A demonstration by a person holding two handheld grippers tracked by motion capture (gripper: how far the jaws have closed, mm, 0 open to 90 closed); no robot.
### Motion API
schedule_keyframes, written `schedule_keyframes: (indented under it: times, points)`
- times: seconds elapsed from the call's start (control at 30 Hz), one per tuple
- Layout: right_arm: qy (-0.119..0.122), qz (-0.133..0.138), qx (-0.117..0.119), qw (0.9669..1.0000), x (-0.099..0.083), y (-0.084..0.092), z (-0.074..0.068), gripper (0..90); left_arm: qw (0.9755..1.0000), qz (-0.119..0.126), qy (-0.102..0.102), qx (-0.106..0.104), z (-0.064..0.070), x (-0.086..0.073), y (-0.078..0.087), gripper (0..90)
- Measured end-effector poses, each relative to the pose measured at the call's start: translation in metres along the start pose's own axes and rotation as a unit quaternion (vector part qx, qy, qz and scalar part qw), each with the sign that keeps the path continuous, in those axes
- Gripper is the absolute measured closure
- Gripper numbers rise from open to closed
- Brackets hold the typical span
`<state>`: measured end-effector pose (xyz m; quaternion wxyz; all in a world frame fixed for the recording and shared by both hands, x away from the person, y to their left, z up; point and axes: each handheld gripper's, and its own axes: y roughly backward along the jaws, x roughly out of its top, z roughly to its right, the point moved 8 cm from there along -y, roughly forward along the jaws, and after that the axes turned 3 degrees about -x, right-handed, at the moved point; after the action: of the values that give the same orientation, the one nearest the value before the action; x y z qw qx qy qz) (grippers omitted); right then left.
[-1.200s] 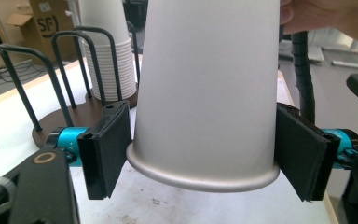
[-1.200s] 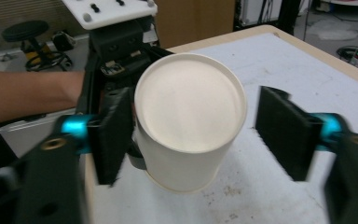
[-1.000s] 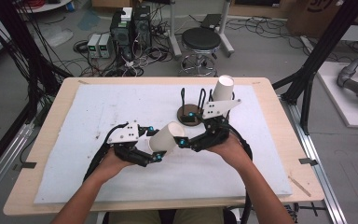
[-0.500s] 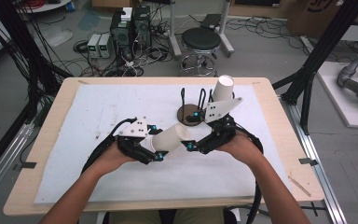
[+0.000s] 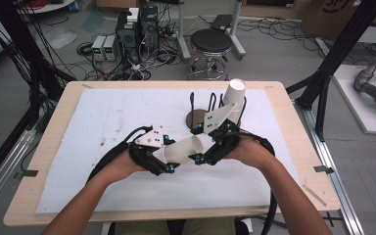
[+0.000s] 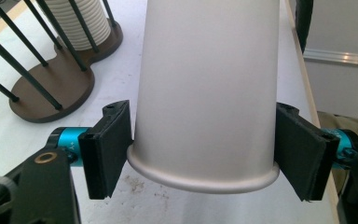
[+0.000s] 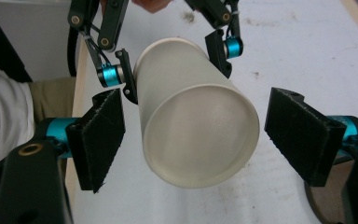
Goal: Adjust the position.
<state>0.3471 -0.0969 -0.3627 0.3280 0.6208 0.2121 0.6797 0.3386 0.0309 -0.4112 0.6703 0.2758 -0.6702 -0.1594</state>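
A white paper cup (image 5: 183,149) lies level in the air above the white mat, between my two grippers. My left gripper (image 5: 165,159) is shut on its rim end; in the left gripper view both black pads (image 6: 109,149) press on the cup (image 6: 209,84) just above the rolled rim. My right gripper (image 5: 200,155) faces the cup's closed base. In the right gripper view the cup (image 7: 191,121) sits between the right gripper's (image 7: 203,135) open jaws, with a gap on each side. The left gripper (image 7: 172,70) shows beyond it, clamped on the far end.
A brown rack (image 5: 196,119) with black upright rods stands behind the grippers at the table's middle, holding a tilted stack of white cups (image 5: 234,95); it also appears in the left gripper view as rack (image 6: 51,88) and stack (image 6: 81,23). The white mat (image 5: 103,117) covers a wooden table (image 5: 54,147).
The left gripper has carried the cup a little to the right, bringing its base between the right gripper's jaws. The right gripper has stayed nearly in place.
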Motion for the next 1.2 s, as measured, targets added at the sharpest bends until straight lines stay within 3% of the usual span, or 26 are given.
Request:
schedule_keyframes:
  times: [0.4,0.47,0.63,0.9,1.07,1.2]
  points:
    - [0.017,-0.055,0.032,0.9978,-0.009,-0.019,-0.009,21.5,0.9996,-0.020,-0.011,-0.015,0.006,-0.002,-0.004,24.9]
    - [0.015,-0.062,0.039,0.9972,-0.010,-0.020,-0.011,27.5,0.9995,-0.022,-0.012,-0.017,0.007,-0.003,-0.005,24.9]
    - [0.019,-0.069,0.045,0.9964,-0.012,-0.021,-0.011,33.1,0.9993,-0.025,-0.012,-0.022,0.009,-0.004,-0.007,24.9]
    - [0.023,-0.071,0.048,0.9961,-0.013,-0.021,-0.014,34.3,0.9991,-0.028,-0.016,-0.027,0.010,-0.005,-0.007,24.6]
    - [0.019,-0.058,0.053,0.9967,-0.015,-0.018,-0.016,34.2,0.9992,0.018,-0.010,-0.035,0.013,0.000,-0.006,18.2]
    - [0.012,-0.043,0.057,0.9974,-0.018,-0.015,-0.018,34.3,0.9978,0.053,-0.004,-0.039,0.013,0.002,-0.002,14.8]
